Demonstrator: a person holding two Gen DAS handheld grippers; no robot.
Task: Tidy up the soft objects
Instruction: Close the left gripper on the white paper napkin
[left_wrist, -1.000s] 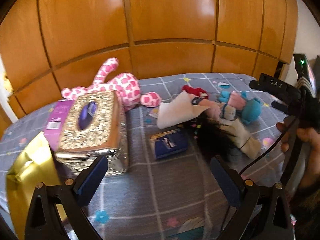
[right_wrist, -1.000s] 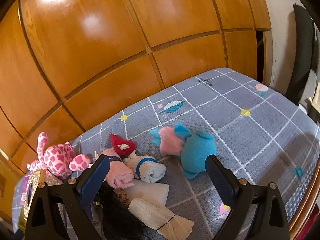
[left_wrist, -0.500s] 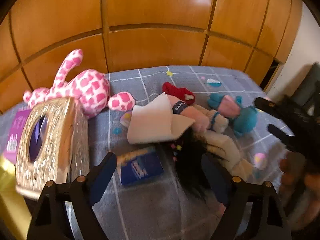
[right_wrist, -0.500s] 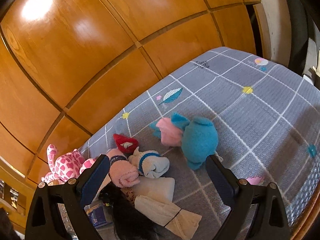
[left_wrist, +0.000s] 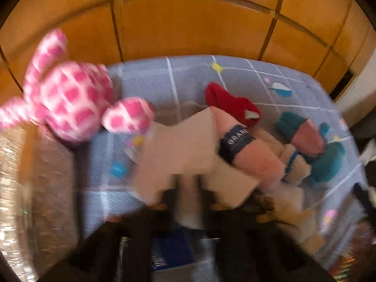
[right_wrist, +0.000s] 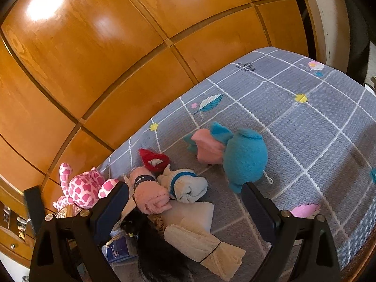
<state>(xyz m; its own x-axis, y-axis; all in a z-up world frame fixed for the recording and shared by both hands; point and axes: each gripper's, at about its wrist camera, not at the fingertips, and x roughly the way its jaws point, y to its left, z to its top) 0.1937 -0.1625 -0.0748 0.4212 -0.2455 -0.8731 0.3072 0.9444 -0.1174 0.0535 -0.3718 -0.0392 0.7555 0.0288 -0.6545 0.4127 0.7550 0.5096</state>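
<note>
Spotted plush (right_wrist: 81, 189): left of rolled towel (right_wrist: 150, 193)
Round plush (right_wrist: 244, 157): right of pile, on bedspread (right_wrist: 305, 122)
Headboard (right_wrist: 117, 47): behind bedspread

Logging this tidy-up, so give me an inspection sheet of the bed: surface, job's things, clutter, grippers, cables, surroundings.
Surface: grey checked bedspread.
Job's things: pink spotted plush, teal plush, pink rolled towel, white rolled sock, red sock, beige towels, white cloth.
Clutter: blue packet, glittery tissue box, black hairy thing.
Grippers: left gripper blurred, jaws just closed, apparently pinching the white cloth; right gripper open, holding nothing.
Cables: nothing seen.
Surroundings: wooden panels.
</note>
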